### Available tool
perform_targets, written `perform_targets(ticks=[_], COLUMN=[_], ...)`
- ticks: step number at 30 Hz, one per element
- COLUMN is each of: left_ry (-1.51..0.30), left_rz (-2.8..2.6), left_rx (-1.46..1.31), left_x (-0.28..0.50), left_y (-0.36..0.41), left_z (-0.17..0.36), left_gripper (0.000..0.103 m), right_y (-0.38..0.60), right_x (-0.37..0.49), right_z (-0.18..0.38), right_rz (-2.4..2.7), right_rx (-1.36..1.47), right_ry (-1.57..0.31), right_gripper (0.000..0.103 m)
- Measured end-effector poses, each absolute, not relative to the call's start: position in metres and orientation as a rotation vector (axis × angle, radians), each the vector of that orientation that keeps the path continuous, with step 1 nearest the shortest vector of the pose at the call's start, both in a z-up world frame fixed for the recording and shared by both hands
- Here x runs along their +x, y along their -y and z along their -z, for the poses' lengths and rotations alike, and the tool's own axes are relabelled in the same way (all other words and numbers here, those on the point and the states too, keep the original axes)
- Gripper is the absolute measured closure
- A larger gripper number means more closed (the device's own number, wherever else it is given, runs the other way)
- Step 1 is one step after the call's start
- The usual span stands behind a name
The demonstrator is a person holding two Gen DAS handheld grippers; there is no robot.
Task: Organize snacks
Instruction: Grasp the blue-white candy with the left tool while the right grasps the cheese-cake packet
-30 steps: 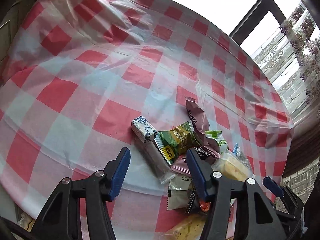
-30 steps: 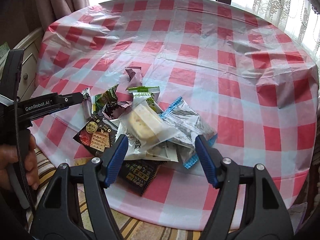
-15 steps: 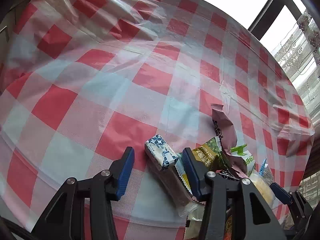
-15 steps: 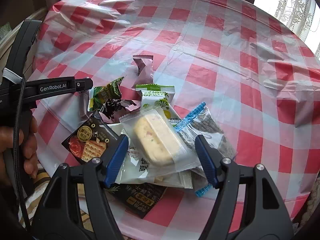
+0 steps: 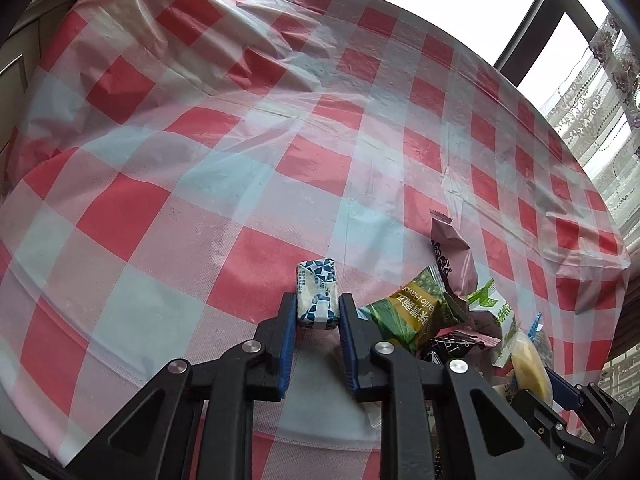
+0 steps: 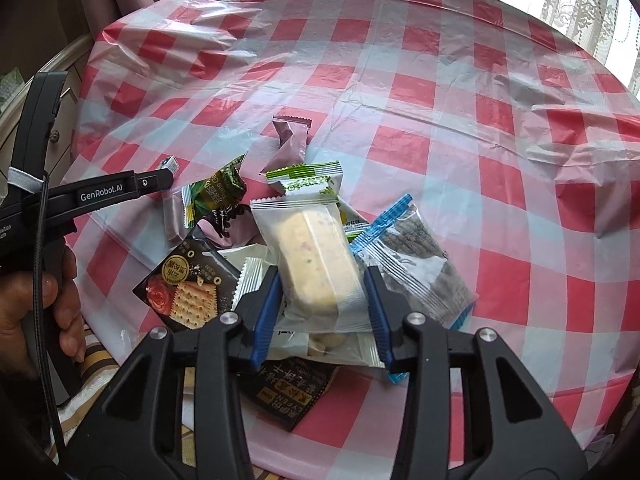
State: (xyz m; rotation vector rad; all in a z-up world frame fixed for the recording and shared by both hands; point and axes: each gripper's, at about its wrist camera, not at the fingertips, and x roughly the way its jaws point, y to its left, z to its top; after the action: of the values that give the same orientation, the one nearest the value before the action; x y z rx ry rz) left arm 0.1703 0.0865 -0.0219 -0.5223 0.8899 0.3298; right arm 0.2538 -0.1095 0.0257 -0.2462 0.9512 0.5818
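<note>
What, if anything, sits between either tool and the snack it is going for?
Nothing visible. The left tool is closing with the blue-and-white packet already between its pads; the right tool is closing around the clear-wrapped yellow cake on top of the pile.

tablecloth point(image 5: 224, 184) red/white/pale-blue check; small snack block point(image 5: 317, 300) white with blue geometric print; green-yellow packet point(image 5: 416, 312); mauve wrapper point(image 6: 294, 140); clear pack point(image 6: 316, 264) showing pale yellow cake; black cracker pack point(image 6: 188, 288), red rose print; gripper pads blue.
</note>
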Motion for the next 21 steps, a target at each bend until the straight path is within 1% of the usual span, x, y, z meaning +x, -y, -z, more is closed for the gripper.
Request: perform_targets(ticks=[10,21], left_ry=[-0.851,-0.83], left_rz=[-0.311,-0.256], left_rx=[-0.511,-0.49], left_x=[0.156,0.136], left_y=[-0.08,-0.052], left_z=[0.006,-0.013], left_gripper=[0.081,0.081], right_y=[0.127,0.163], right_x=[0.245,0.228], right_z=[-0.036,-0.042], right_rz=[-0.564,-0.514], right_rx=[-0.184,-0.123], right_ry=[-0.934,-0.931], right_gripper=[0.058,0.058])
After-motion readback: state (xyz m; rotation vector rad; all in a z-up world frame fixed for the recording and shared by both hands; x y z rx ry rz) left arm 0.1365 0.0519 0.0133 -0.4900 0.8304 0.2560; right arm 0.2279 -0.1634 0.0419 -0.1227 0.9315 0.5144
